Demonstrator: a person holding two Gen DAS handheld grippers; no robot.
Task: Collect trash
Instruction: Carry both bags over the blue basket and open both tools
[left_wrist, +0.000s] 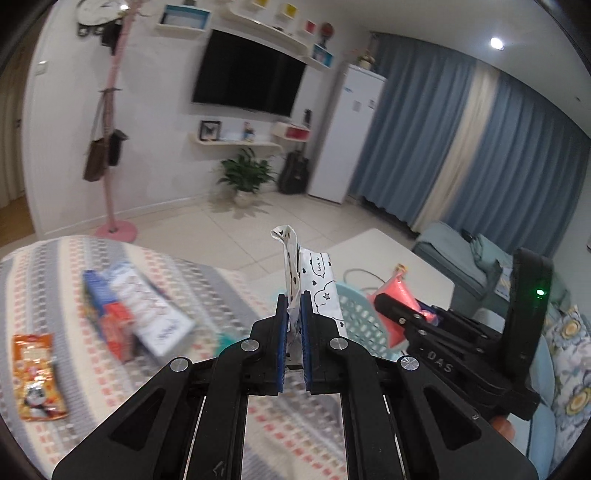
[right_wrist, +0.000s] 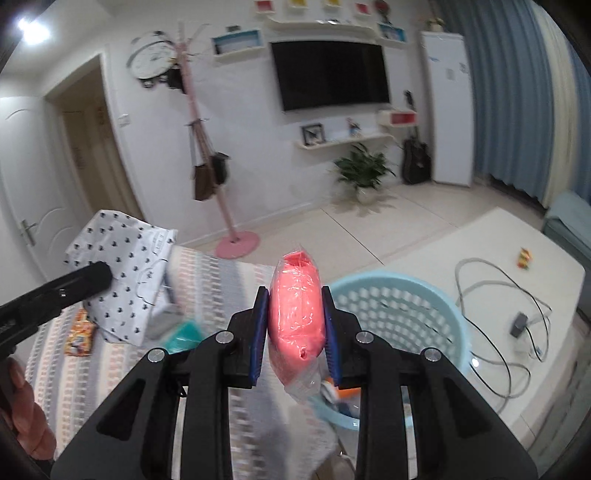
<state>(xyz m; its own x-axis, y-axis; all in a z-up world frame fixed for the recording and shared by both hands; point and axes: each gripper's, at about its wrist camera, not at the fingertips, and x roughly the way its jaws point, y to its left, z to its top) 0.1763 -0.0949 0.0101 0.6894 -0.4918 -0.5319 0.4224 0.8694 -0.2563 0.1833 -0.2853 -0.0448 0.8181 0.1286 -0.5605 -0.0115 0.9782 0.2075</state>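
**Both grippers loaded, basket just ahead**

Clamped in the right gripper (right_wrist: 294, 325): a pink packet (right_wrist: 295, 299), near the blue basket (right_wrist: 436, 295) on its right. Left gripper (left_wrist: 294, 317) pinches a white patterned bag (left_wrist: 317, 291). Carry each over the rim, then let go low. More wrappers (left_wrist: 37, 376) lie on the striped cloth (left_wrist: 221, 291), left.
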